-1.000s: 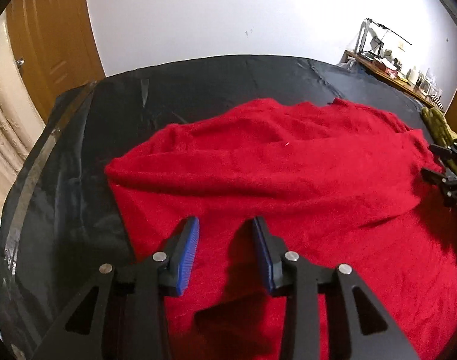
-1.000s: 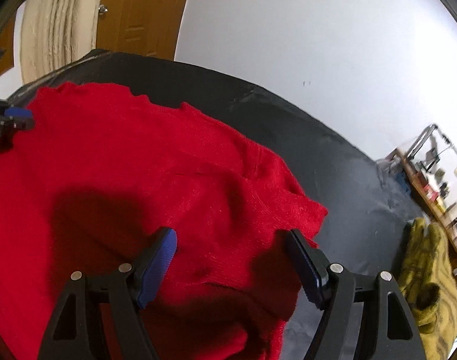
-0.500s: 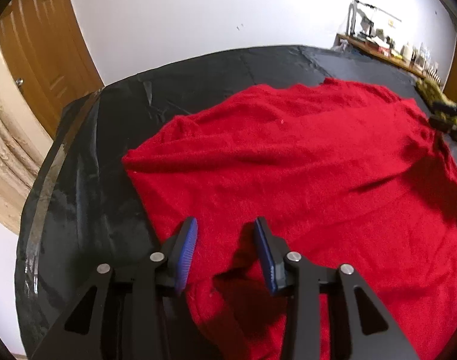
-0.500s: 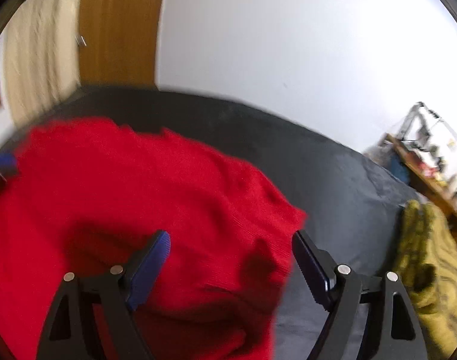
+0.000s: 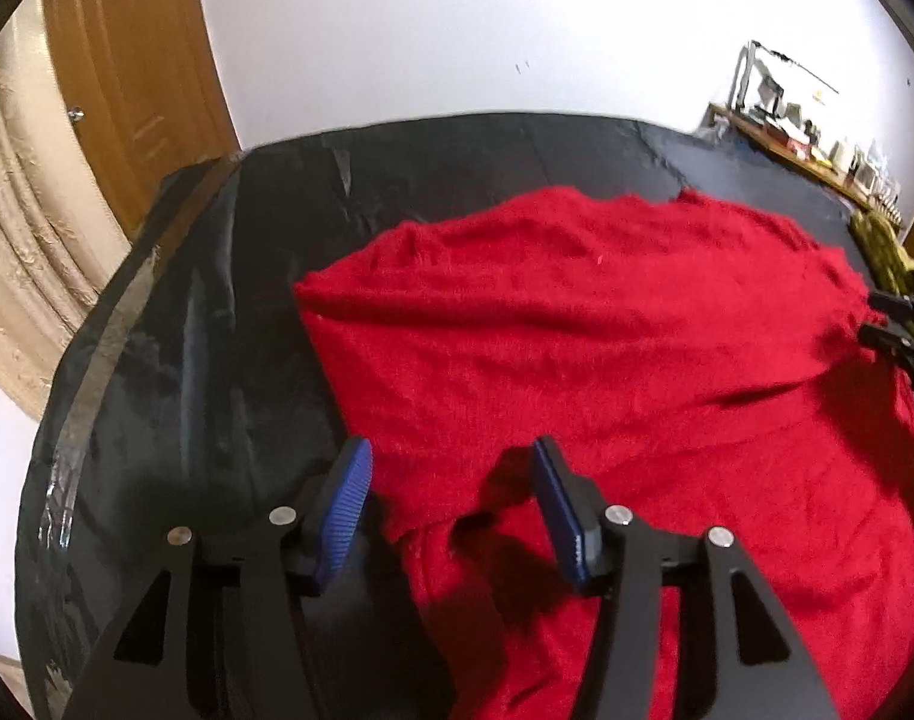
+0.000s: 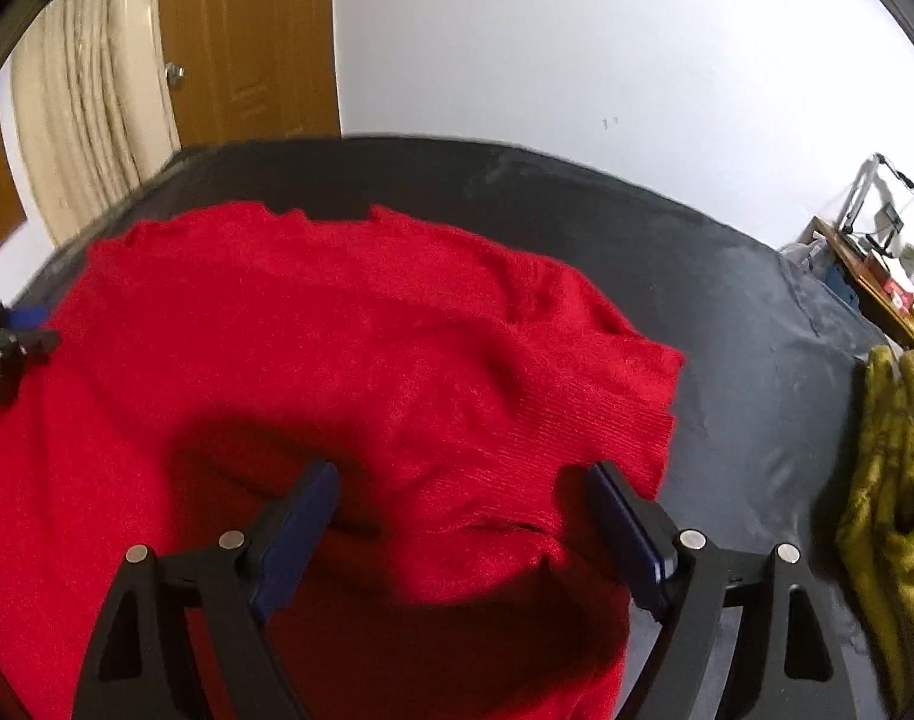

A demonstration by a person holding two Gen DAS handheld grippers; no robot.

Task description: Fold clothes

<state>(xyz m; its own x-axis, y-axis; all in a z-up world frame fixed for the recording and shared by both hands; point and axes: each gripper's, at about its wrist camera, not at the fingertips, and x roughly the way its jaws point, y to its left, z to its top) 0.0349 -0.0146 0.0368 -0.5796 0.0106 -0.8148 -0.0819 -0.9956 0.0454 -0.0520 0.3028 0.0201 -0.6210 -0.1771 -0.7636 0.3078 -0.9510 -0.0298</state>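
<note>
Both grippers' jaws are opening above a red sweater [image 5: 607, 348] spread on a black table [image 5: 217, 312]: left gripper [image 5: 451, 504], right gripper [image 6: 463, 516], neither grasping it.

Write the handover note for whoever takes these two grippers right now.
Left gripper: jaws opening, nothing pinched, over the red sweater's left edge.
Right gripper: jaws opening, wide, empty, over the sweater's ribbed right corner.
Sweater lies on the black table cover, partly folded, rumpled. A yellow-green garment waits at the right.
Done: both grips let go.
Left: probably smooth and finish the red fold, then the yellow-green one.
</note>
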